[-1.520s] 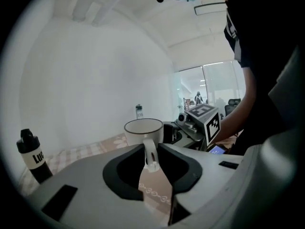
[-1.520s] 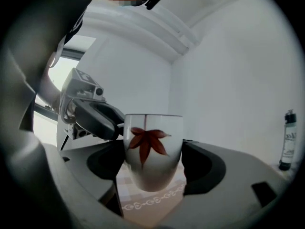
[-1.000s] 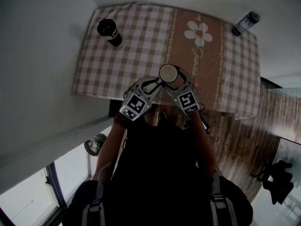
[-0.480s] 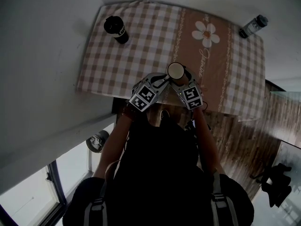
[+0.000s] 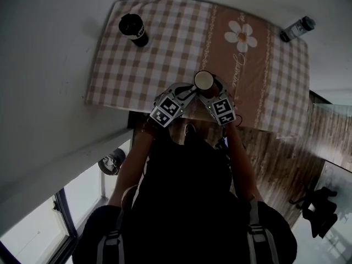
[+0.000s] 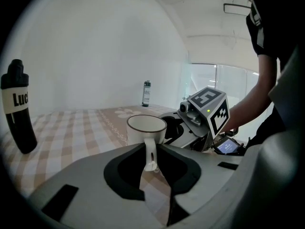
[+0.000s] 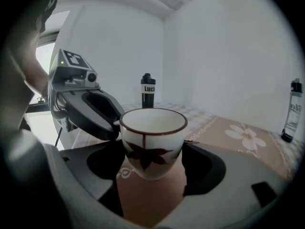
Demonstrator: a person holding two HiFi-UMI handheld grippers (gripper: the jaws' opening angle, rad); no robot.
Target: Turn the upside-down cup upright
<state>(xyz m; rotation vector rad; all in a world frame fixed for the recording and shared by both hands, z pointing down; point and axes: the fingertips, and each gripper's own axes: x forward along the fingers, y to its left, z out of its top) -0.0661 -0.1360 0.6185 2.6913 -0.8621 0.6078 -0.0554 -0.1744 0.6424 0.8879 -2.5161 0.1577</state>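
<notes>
Cup [image 5: 204,81] is already sitting mouth-up; left gripper [image 5: 190,91] is pinching its handle, right gripper [image 5: 212,90] is clamping its body just over the worktop [image 5: 165,37]; setting down and letting go are probably all that's remaining

Black cylindrical bottle [image 6: 17,109] with a white band printed in dark letters "Luc", the rest cut off, cursive script on the brown checked tablecloth [image 5: 165,43] too small to read
</notes>
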